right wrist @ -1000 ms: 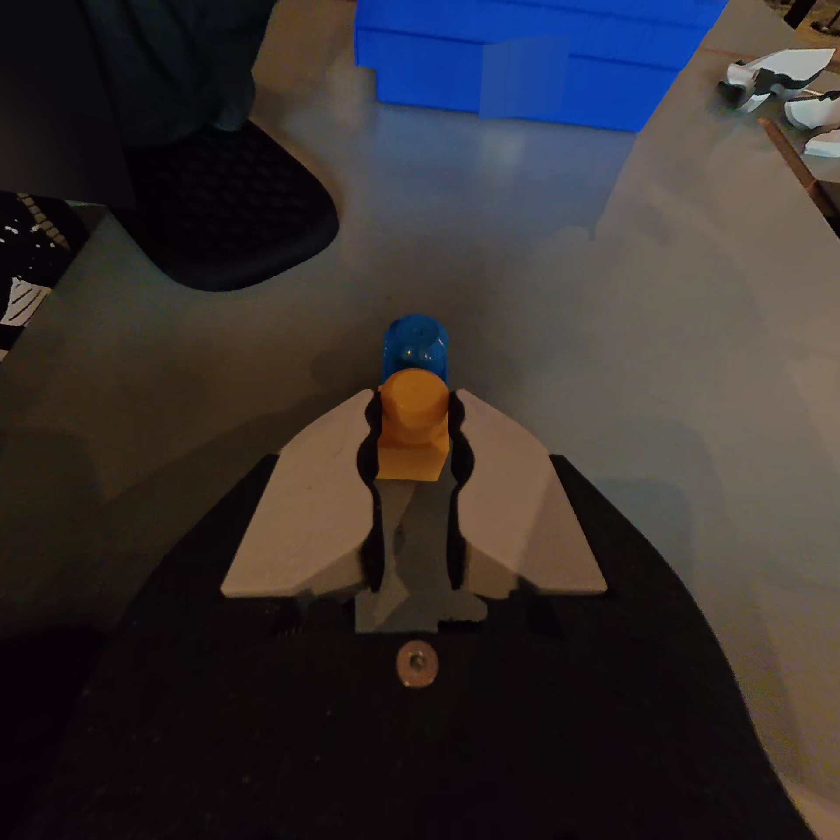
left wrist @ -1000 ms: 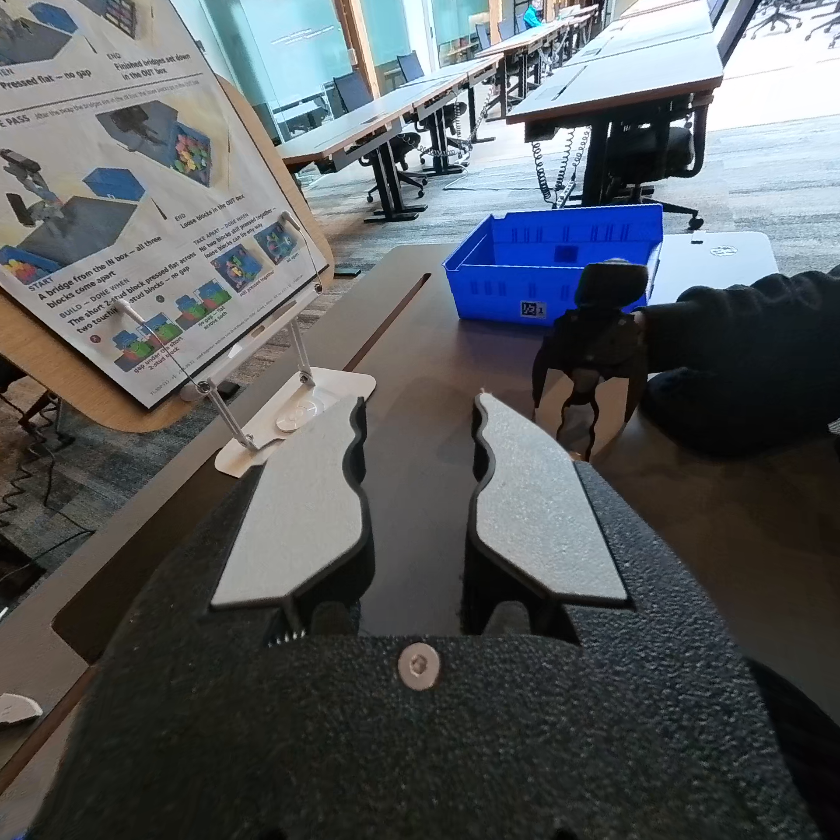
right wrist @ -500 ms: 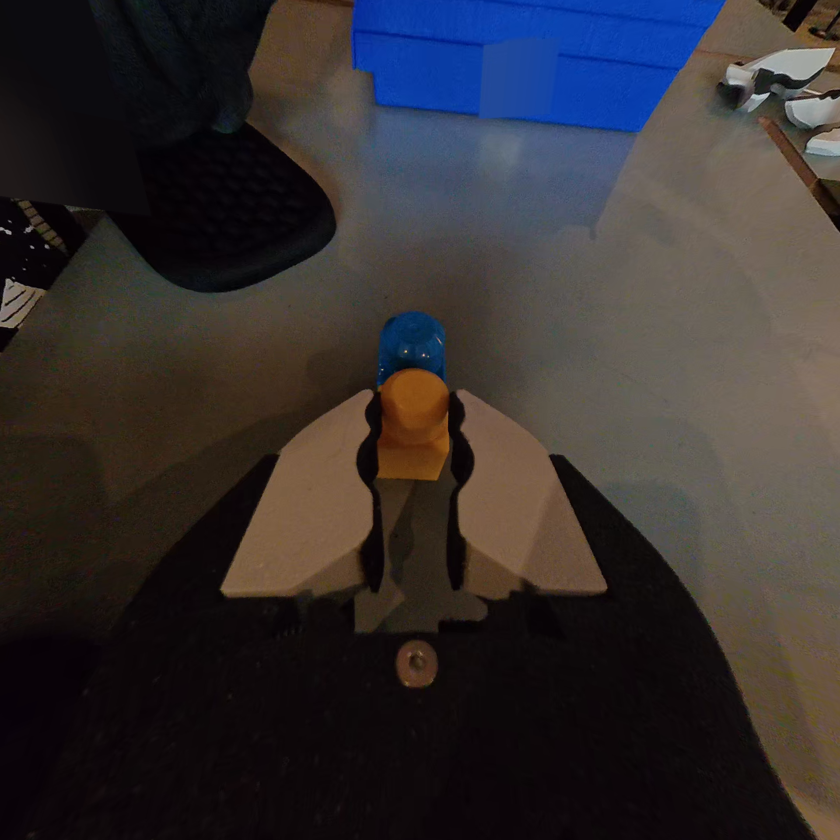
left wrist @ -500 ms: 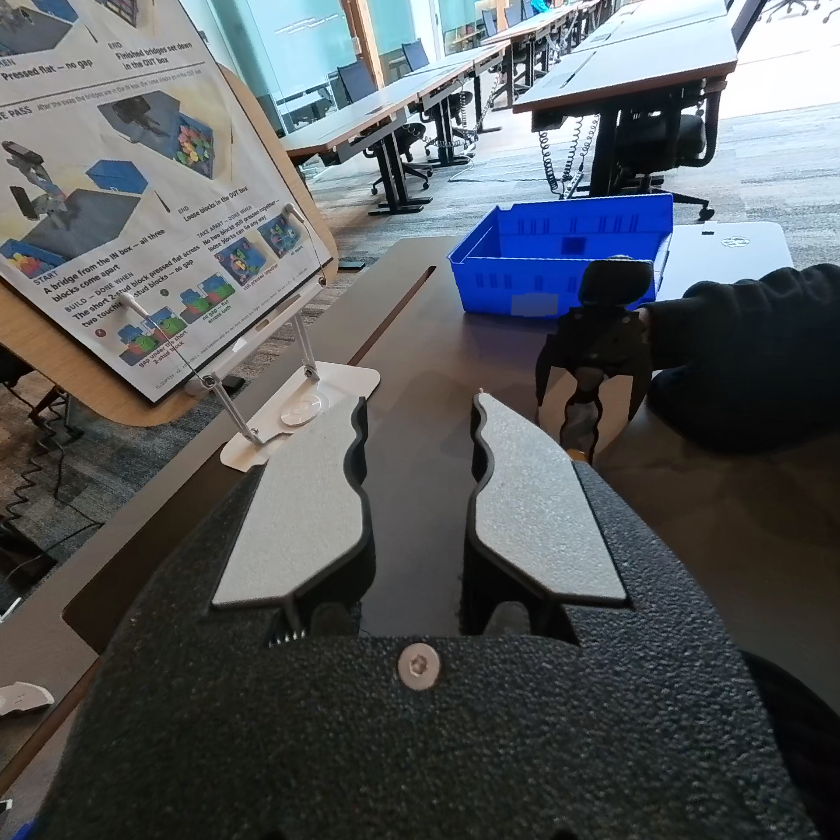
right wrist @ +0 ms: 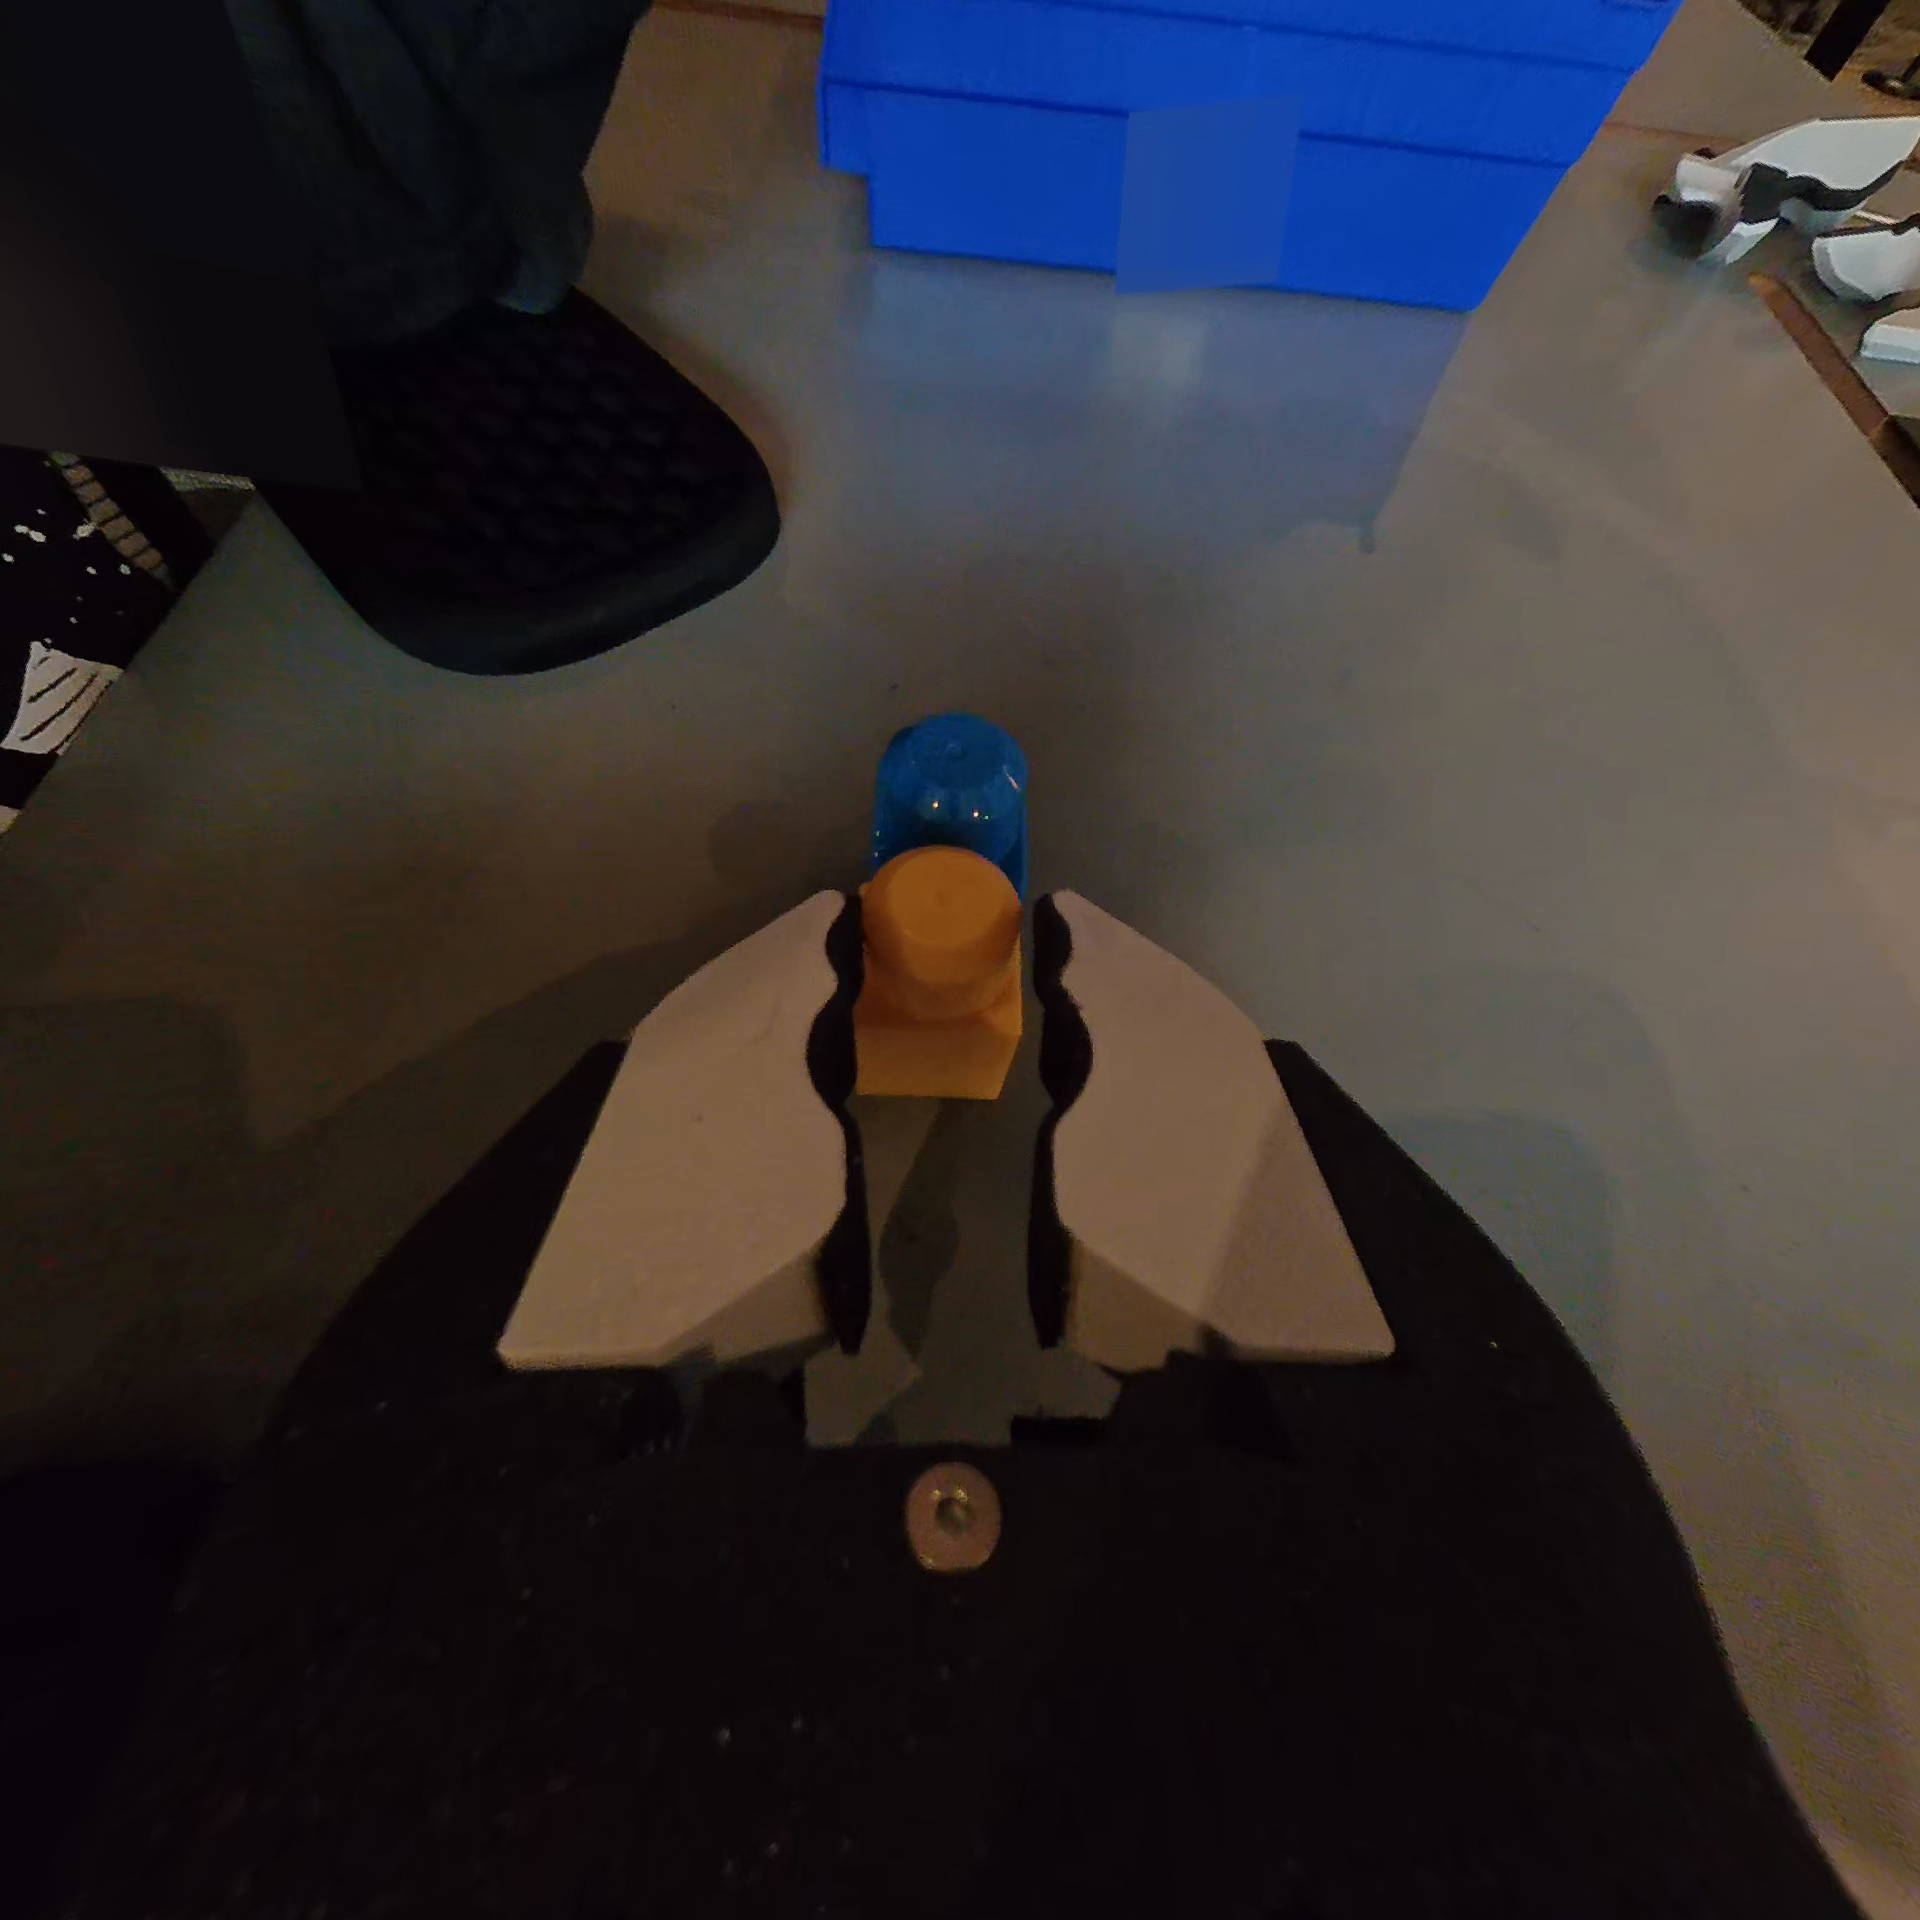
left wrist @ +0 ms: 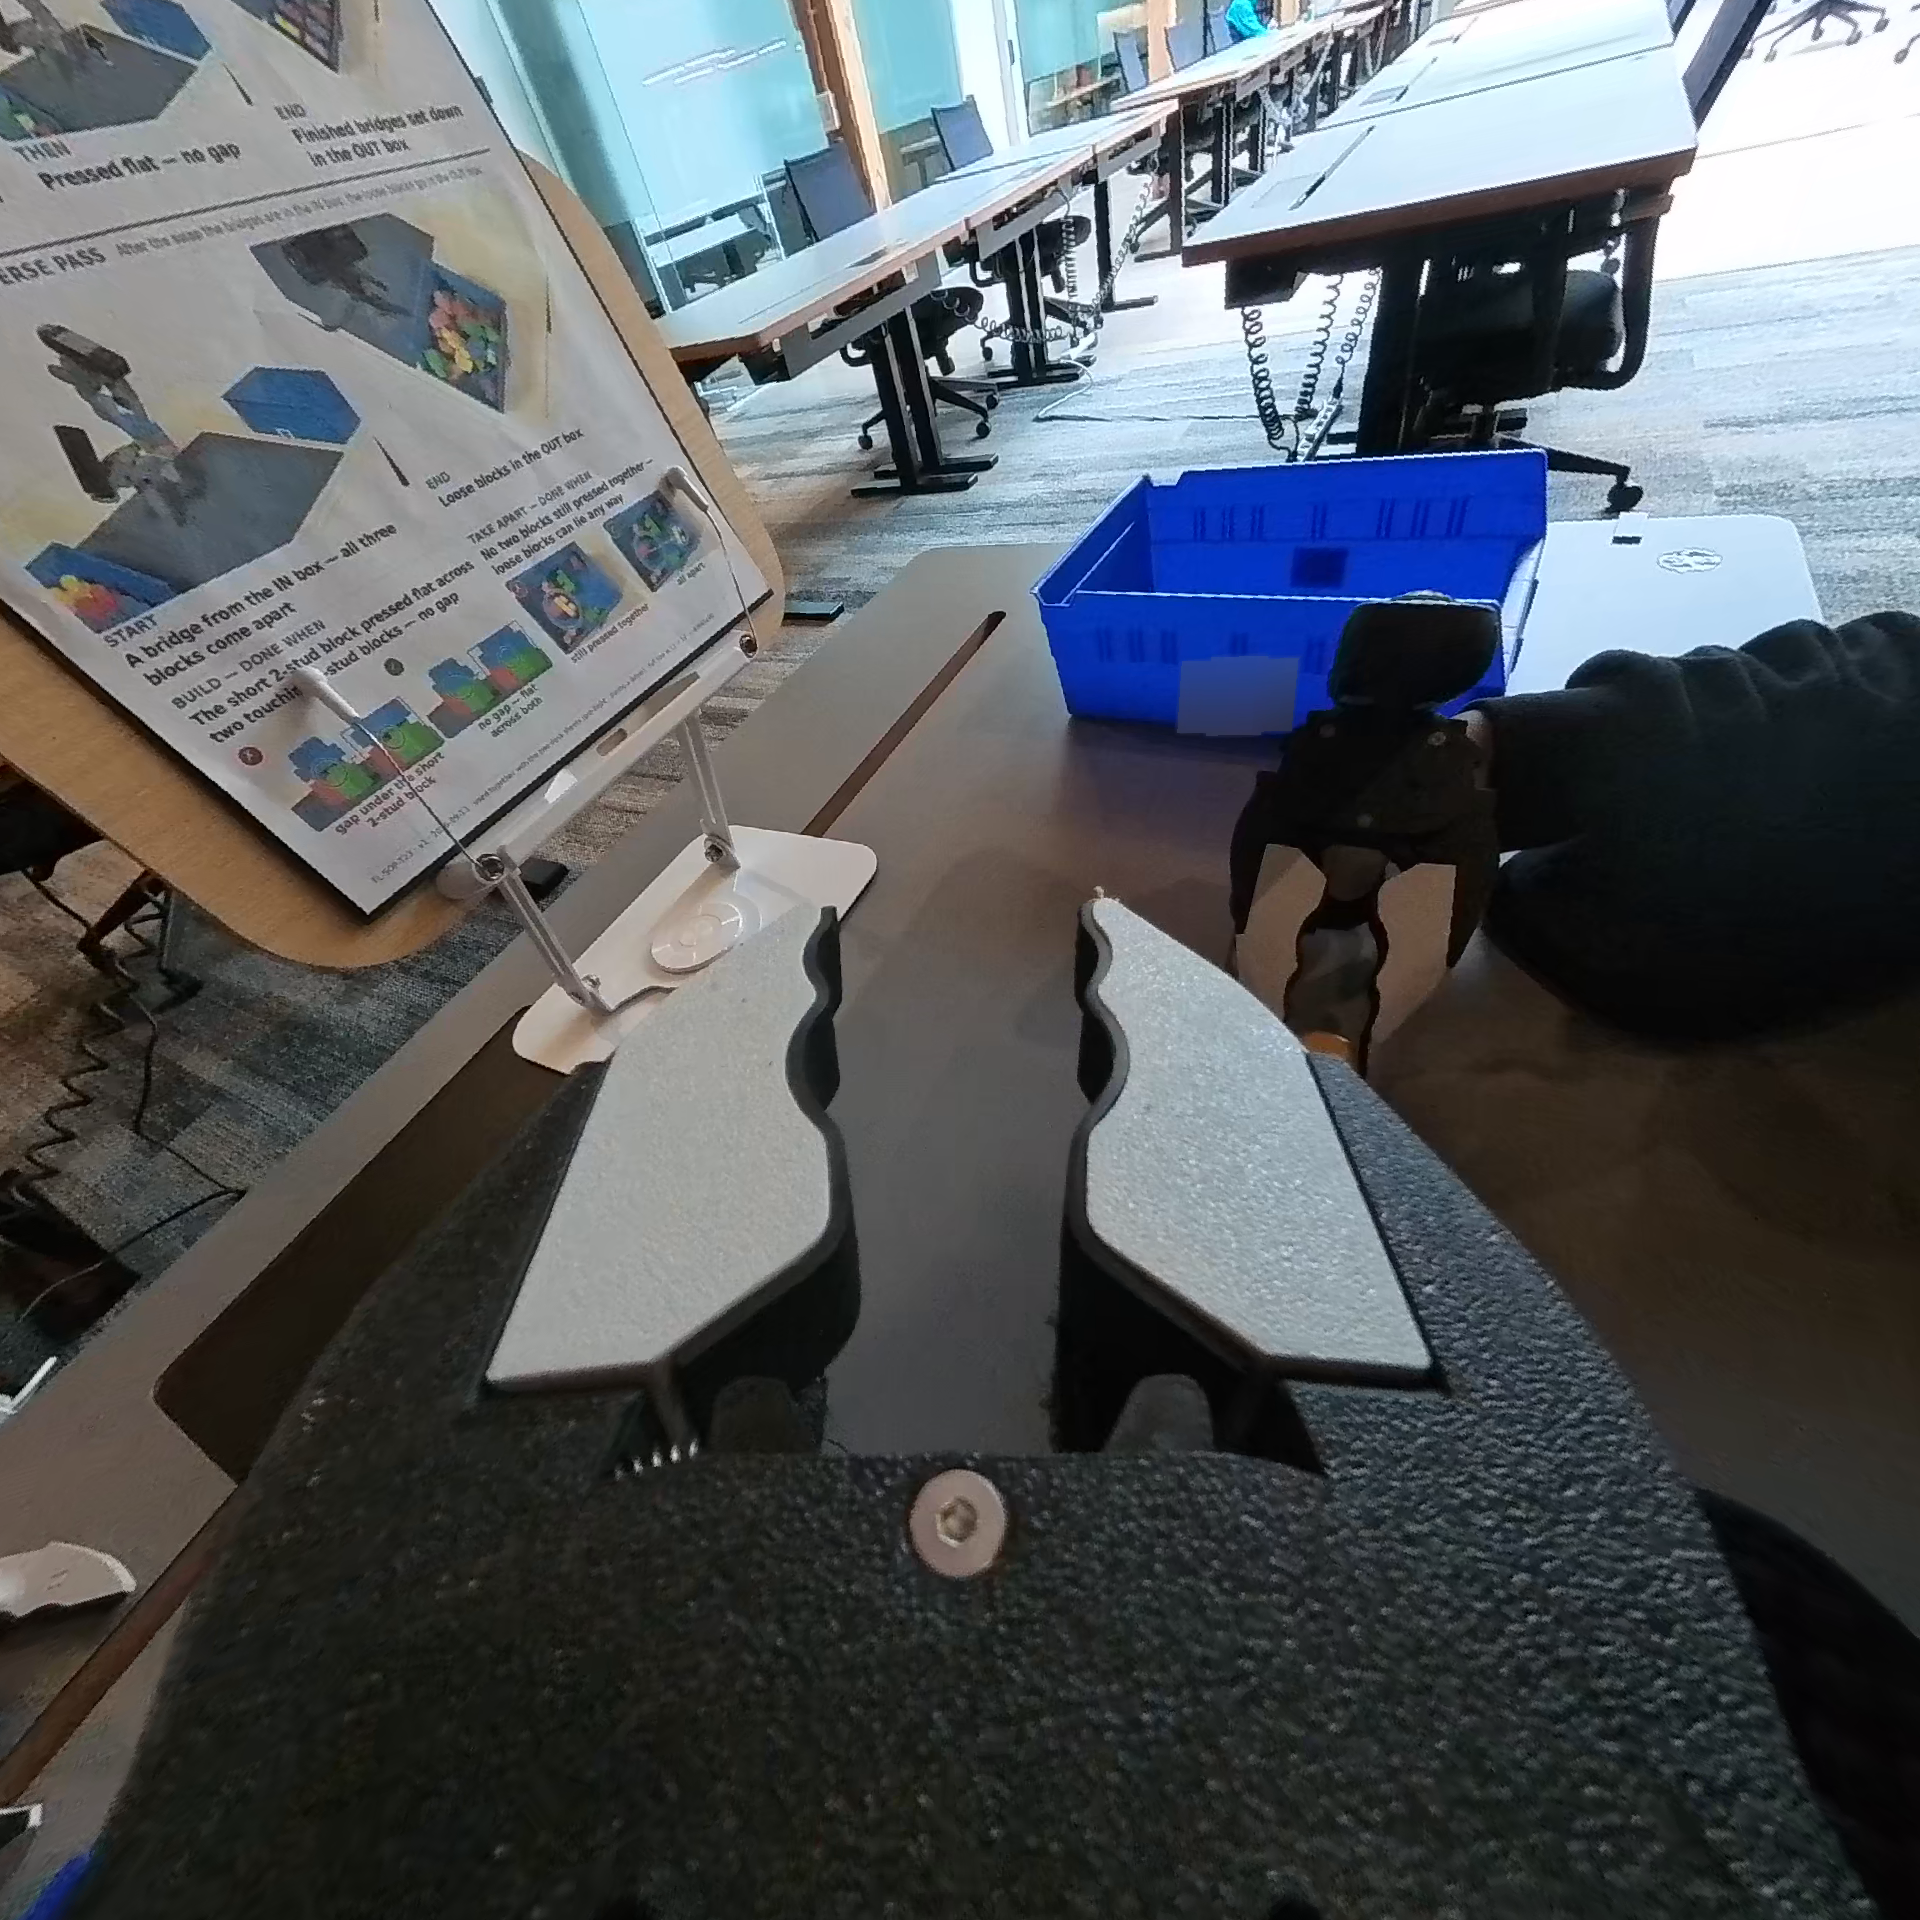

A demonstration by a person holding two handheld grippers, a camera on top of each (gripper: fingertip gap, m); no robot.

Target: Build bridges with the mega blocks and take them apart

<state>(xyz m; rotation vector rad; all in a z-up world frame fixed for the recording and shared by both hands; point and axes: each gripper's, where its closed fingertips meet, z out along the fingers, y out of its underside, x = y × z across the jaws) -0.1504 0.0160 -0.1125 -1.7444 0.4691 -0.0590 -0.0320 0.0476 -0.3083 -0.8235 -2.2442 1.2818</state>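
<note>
Right wrist view: right tongs (right wrist: 943,935) clamp orange block (right wrist: 935,997), blue block (right wrist: 951,795) beyond.

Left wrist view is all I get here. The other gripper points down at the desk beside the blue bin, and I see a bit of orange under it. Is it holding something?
Observer: Yes. The right gripper is shut on an orange block, with a finger on each side of it.
Operator: Only that one block?
Observer: No. A blue block shows just past the orange one, touching it. I cannot tell whether they are pressed together.
Operator: Anything else on the desk near it?
Observer: Some loose white and grey pieces lie at the far right edge of the table, beside the blue bin.
</note>
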